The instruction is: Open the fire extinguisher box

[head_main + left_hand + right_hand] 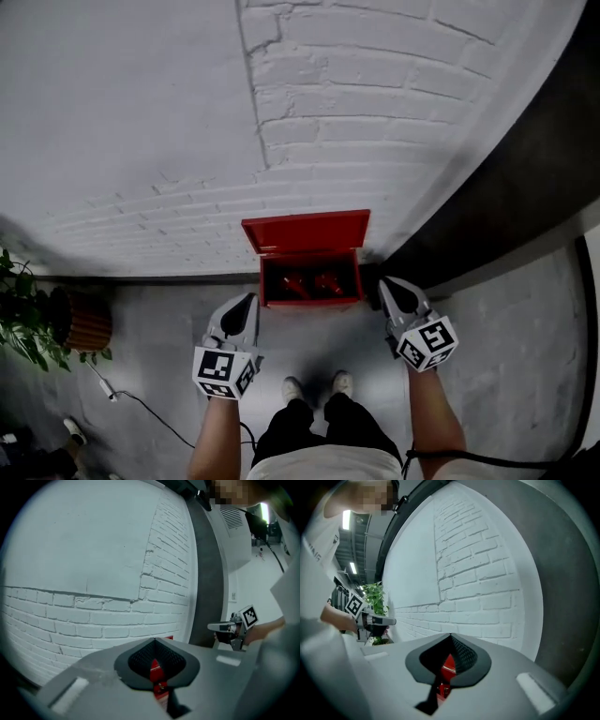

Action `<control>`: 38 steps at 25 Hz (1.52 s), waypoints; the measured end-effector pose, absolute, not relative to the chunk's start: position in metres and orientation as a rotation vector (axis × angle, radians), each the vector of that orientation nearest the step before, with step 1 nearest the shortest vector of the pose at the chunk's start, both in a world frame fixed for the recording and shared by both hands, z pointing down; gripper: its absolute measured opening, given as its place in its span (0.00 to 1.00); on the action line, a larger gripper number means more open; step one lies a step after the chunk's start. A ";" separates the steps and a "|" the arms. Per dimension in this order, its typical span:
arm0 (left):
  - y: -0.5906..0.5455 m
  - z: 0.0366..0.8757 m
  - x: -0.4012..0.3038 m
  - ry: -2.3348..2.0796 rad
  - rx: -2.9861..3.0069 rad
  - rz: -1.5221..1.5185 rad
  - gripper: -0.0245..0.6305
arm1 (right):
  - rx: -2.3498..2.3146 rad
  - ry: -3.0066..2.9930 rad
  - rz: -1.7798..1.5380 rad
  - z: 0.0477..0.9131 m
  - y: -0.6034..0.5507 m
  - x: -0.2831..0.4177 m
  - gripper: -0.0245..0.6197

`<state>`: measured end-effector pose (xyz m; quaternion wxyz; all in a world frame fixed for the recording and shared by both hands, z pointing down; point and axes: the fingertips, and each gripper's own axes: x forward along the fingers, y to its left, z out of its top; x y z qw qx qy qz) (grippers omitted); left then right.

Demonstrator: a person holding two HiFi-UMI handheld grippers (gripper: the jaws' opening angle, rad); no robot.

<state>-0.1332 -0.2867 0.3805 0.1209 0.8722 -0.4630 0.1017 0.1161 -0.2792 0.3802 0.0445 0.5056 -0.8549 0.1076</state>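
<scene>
Fire extinguisher box (309, 277), red, stands on the floor (159, 314) at its far edge, backed against the white brick wall (141, 141). Its lid (307, 232) is already raised and leans toward the bricks, so the wall props it and the interior is exposed; the red cylinders (305, 281) lying inside are presumably extinguishers. You hold the left gripper (251, 300) just beside the box's left wall and the right gripper (384, 284) just beside its right wall, neither touching it as far as the head view shows. Both have their jaws together on nothing: in each gripper view the tips meet, and only a sliver of the red box shows through the gap behind them. Judged from this layout, the opening is done; the flanking, closed, empty pose fits a task with nothing left to lift. A potted plant (28, 319) and a cable (141, 405) lie well apart, toward the floor's left edge.
</scene>
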 end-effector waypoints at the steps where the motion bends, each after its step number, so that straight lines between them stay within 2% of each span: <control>1: -0.284 0.374 -0.134 -1.355 2.548 0.300 0.05 | 1.547 -2.613 0.318 0.371 -0.277 0.117 0.05; 17: -0.259 0.306 -0.125 -1.387 2.592 0.284 0.05 | 1.540 -2.637 0.259 0.294 -0.262 0.109 0.05; 38: -0.247 0.299 -0.116 -1.388 2.609 0.268 0.05 | 1.526 -2.643 0.245 0.290 -0.246 0.111 0.05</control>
